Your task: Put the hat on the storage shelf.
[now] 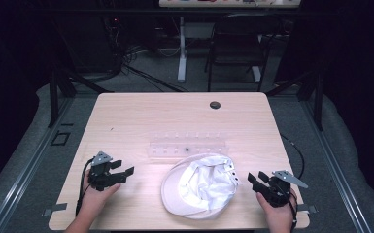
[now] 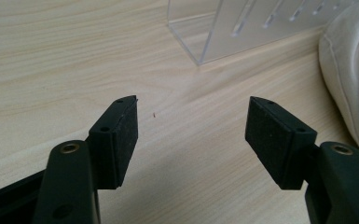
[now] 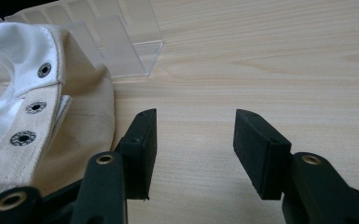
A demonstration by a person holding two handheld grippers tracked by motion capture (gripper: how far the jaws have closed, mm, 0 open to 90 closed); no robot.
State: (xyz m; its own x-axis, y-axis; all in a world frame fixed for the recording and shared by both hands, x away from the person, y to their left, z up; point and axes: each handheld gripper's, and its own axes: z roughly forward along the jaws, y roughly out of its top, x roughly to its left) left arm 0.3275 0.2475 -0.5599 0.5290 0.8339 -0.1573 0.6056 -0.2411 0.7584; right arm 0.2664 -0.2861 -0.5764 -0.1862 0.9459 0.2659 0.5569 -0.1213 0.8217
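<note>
Table (image 1: pixel 126 116) | clear rack (image 1: pixel 187 147) behind cap (image 1: pixel 199 184) | left gripper (image 1: pixel 121 171), right gripper (image 1: pixel 253 180) fingers released, empty

My left tool (image 1: pixel 121 172) is matte black, with brass-coloured rivets at its joints and a grey three-cornered plate on top; my right tool (image 1: pixel 253 180) is the same black, with the same brass rivets. Between the two lies the cap (image 1: pixel 199 187), off-white cream cloth with a brighter white inner band and a strap set with dark metal eyelets (image 3: pixel 36 107). Beyond my tools stands the rack (image 1: pixel 188 145), clear and colourless, with pale slots. The table (image 1: pixel 141 116) under everything is light beige wood with fine, wavy grain and one dark round hole (image 1: pixel 215 105) at its far side.
</note>
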